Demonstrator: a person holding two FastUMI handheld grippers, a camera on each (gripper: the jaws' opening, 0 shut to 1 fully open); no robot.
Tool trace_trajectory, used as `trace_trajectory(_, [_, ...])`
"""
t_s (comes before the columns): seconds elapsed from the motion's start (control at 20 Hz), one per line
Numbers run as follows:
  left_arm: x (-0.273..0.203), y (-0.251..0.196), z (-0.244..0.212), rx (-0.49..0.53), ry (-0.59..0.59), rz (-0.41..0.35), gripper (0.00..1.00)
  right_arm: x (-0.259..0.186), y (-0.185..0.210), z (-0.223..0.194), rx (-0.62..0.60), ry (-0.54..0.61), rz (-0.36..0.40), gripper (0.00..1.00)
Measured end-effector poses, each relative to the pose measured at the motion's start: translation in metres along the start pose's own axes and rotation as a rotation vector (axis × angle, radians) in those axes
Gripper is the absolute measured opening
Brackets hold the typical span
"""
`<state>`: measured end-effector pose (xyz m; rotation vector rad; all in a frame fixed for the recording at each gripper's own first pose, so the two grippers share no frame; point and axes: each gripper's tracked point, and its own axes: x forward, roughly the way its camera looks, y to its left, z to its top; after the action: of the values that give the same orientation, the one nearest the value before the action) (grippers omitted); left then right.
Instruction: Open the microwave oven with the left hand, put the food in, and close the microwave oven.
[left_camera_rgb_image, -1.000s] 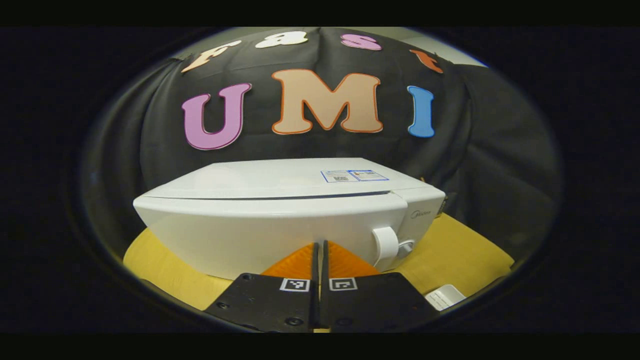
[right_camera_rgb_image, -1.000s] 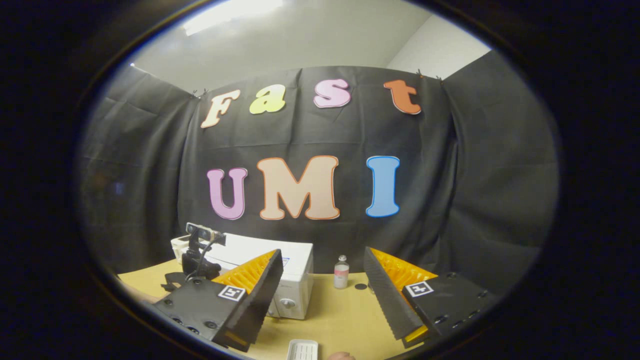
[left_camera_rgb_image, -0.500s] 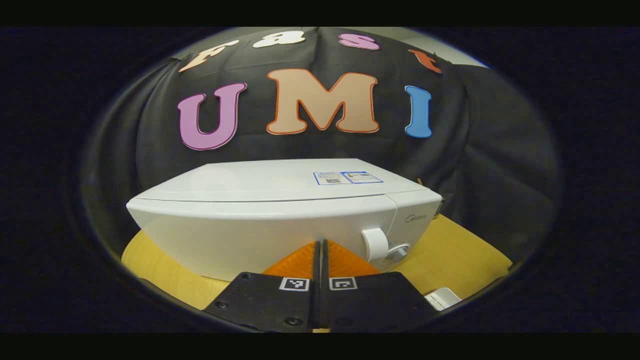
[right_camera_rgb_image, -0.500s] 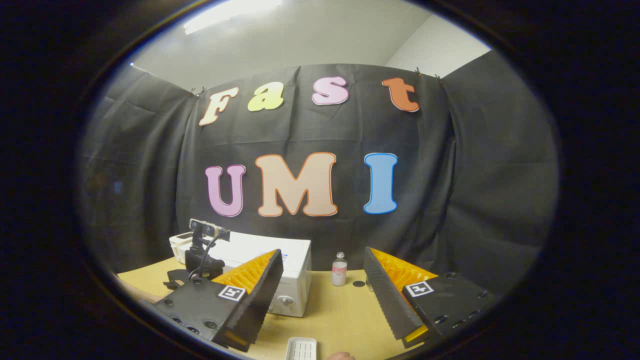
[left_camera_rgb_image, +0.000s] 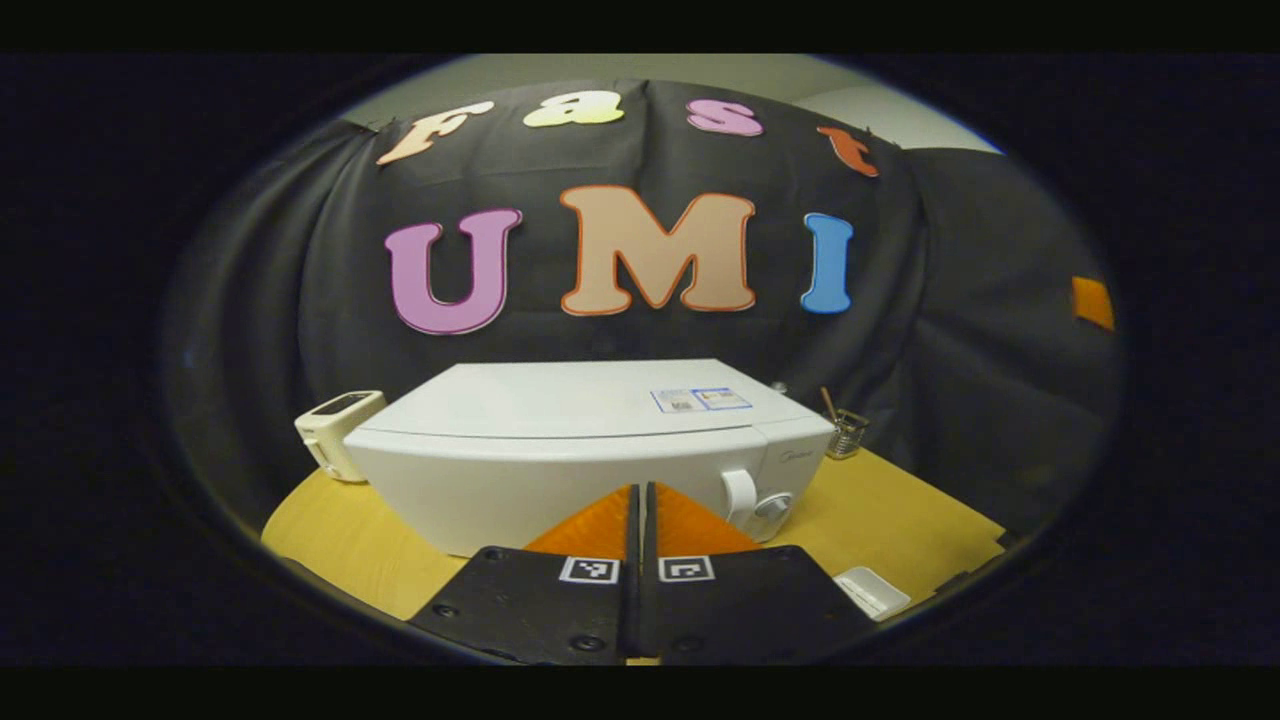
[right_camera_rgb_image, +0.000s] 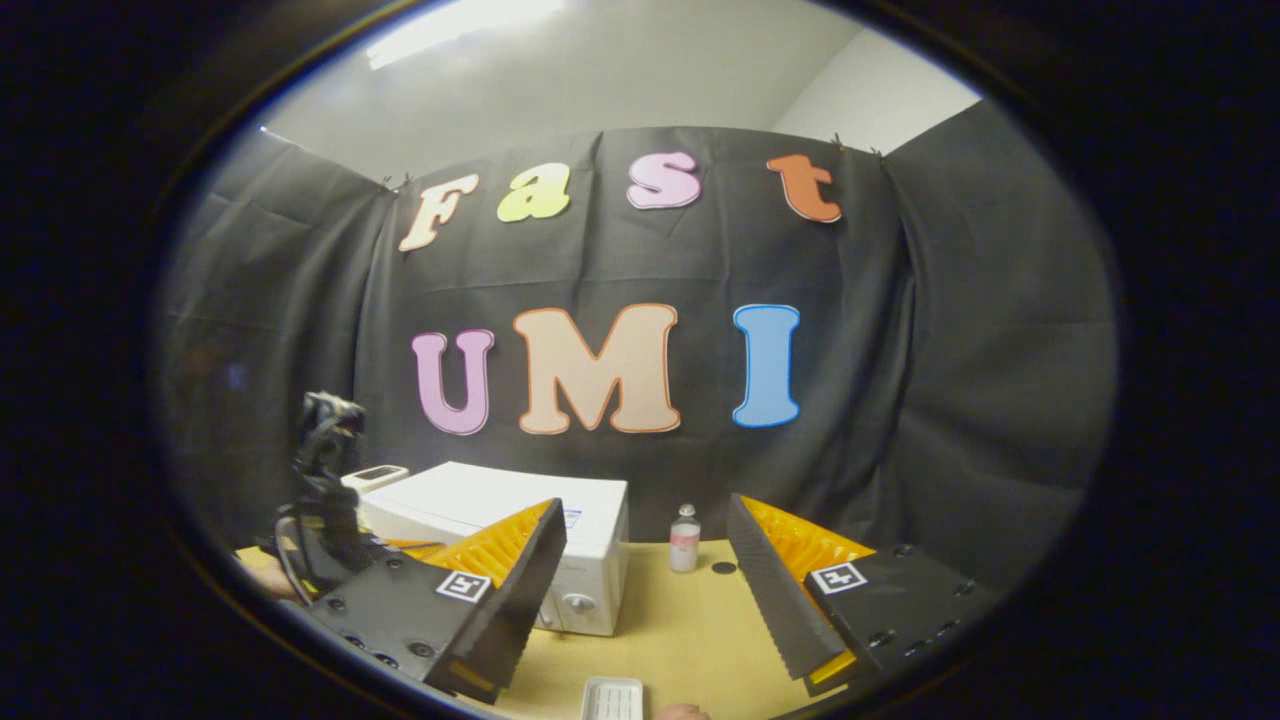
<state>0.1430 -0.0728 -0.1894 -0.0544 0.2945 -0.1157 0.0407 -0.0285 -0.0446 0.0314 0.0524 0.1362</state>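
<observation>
The white microwave (left_camera_rgb_image: 560, 450) stands on the yellow table with its door closed, its handle (left_camera_rgb_image: 738, 494) and knob (left_camera_rgb_image: 772, 506) at the right of the front. My left gripper (left_camera_rgb_image: 640, 512) is shut with nothing between its fingers, a short way in front of the door and not touching it. In the right gripper view the microwave (right_camera_rgb_image: 520, 505) sits at the left, with the left gripper (right_camera_rgb_image: 325, 500) beside it. My right gripper (right_camera_rgb_image: 640, 560) stands open and holds nothing, above a white tray (right_camera_rgb_image: 612, 698).
A small bottle (right_camera_rgb_image: 684, 540) and a dark round spot (right_camera_rgb_image: 722, 568) are on the table (right_camera_rgb_image: 680, 630) to the right of the microwave. A small white device (left_camera_rgb_image: 338, 430) stands left of the oven, a small cup (left_camera_rgb_image: 845, 430) behind its right side. The white tray (left_camera_rgb_image: 872, 592) lies at the front right.
My left gripper has drawn back from the microwave, which now looks smaller and farther. The dark gap along the door's top edge has closed. The right gripper has barely moved.
</observation>
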Motion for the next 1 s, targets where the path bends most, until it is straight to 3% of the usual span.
trace_trajectory(0.15, [-0.036, 0.002, 0.026, 0.024, -0.049, -0.016, 0.0, 0.004, 0.014, 0.002, -0.004, -0.005, 0.027, 0.92])
trace_trajectory(0.2, [-0.049, 0.004, 0.034, 0.029, -0.065, -0.017, 0.0, 0.004, 0.018, 0.004, -0.007, -0.01, 0.036, 0.99])
trace_trajectory(0.25, [-0.06, 0.008, 0.041, 0.032, -0.08, -0.012, 0.0, 0.005, 0.023, 0.005, -0.006, -0.013, 0.047, 0.99])
trace_trajectory(0.3, [-0.071, 0.013, 0.048, 0.032, -0.089, -0.004, 0.02, 0.006, 0.027, 0.005, -0.004, -0.014, 0.055, 0.92])
trace_trajectory(0.35, [-0.081, 0.02, 0.053, 0.031, -0.098, 0.01, 0.02, 0.006, 0.031, 0.004, -0.002, -0.012, 0.063, 0.99])
trace_trajectory(0.5, [-0.105, 0.039, 0.077, 0.01, -0.137, 0.057, 0.0, 0.006, 0.042, 0.007, 0.0, -0.018, 0.085, 0.99])
trace_trajectory(0.55, [-0.111, 0.045, 0.082, 0.005, -0.147, 0.071, 0.0, 0.006, 0.046, 0.007, -0.006, -0.021, 0.091, 0.92])
trace_trajectory(0.6, [-0.116, 0.051, 0.088, 0.005, -0.157, 0.081, 0.0, 0.007, 0.049, 0.009, -0.01, -0.024, 0.098, 0.99])
trace_trajectory(0.7, [-0.126, 0.06, 0.098, 0.003, -0.175, 0.103, 0.0, 0.006, 0.056, 0.011, -0.014, -0.029, 0.109, 0.99])
trace_trajectory(0.75, [-0.13, 0.064, 0.106, 0.004, -0.19, 0.109, 0.0, 0.005, 0.059, 0.012, -0.014, -0.032, 0.113, 0.92])
trace_trajectory(1.0, [-0.148, 0.063, 0.123, 0.027, -0.23, 0.092, 0.01, 0.0, 0.072, 0.014, -0.028, -0.034, 0.127, 0.92])
